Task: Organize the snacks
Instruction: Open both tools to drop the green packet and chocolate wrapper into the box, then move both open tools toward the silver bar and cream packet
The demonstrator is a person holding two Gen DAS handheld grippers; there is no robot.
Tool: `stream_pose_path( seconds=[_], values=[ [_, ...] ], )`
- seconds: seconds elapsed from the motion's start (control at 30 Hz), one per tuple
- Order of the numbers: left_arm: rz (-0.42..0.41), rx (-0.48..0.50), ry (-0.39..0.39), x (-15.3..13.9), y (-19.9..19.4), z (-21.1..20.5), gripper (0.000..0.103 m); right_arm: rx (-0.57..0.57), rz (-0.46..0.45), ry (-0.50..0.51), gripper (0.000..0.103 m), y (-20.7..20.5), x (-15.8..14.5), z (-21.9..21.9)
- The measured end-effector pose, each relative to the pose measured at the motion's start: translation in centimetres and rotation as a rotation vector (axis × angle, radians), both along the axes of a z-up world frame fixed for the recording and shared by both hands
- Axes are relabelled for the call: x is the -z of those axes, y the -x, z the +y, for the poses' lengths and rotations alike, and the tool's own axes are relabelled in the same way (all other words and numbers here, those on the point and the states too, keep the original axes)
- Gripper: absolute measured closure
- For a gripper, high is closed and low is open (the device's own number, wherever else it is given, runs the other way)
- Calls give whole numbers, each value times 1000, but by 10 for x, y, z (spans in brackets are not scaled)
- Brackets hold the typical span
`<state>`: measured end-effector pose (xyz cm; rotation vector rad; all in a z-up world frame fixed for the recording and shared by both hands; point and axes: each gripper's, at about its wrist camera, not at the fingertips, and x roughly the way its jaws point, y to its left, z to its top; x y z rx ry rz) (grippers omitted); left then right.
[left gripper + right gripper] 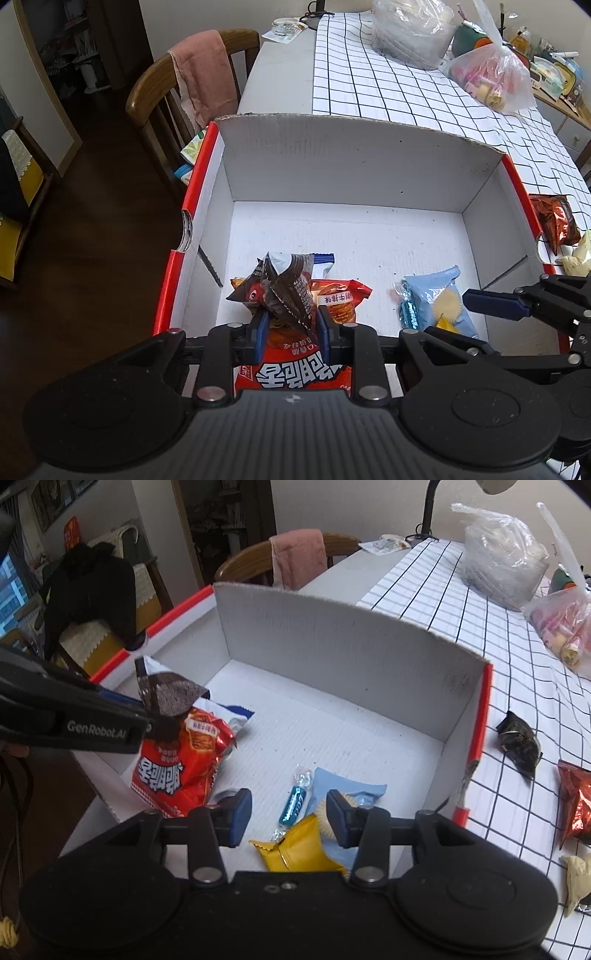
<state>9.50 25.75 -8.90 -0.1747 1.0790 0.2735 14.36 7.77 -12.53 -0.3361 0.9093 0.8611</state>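
Cardboard, white inside with red rims, forms the box (332, 177) filling the left wrist view. At six o'clock the left gripper (290, 325) is pinching a dark brown packet (284, 284) above a red bag (295, 365), with a pale blue packet (439, 295) lying at four o'clock.

From the right wrist view, the right gripper (290, 818) is hanging with its jaws apart, gripping nothing, over a yellow packet (299, 849) and a teal candy (293, 803) on the box floor; a black packet (519, 744) is lying on the checked cloth (517, 657) at three o'clock.
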Motion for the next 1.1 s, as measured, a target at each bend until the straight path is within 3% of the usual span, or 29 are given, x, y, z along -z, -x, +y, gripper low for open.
stream_pose_path(
  seconds=[0.4,0.47,0.53,0.97,1.1],
  values=[
    [-64,30,16,-23,16,-18,70,27,-29,-110,42,8,-34,-25],
    [-86,33,16,-29,20,-23,49,30,-40,-123,40,9,-39,-30],
    [-113,37,19,-36,22,-28,44,35,-45,-138,39,9,-44,-36],
    [-207,97,29,-64,29,-70,37,74,-99,-230,17,13,-73,-84],
    [-246,113,32,-71,32,-83,37,86,-105,-253,16,13,-77,-103]
  ],
)
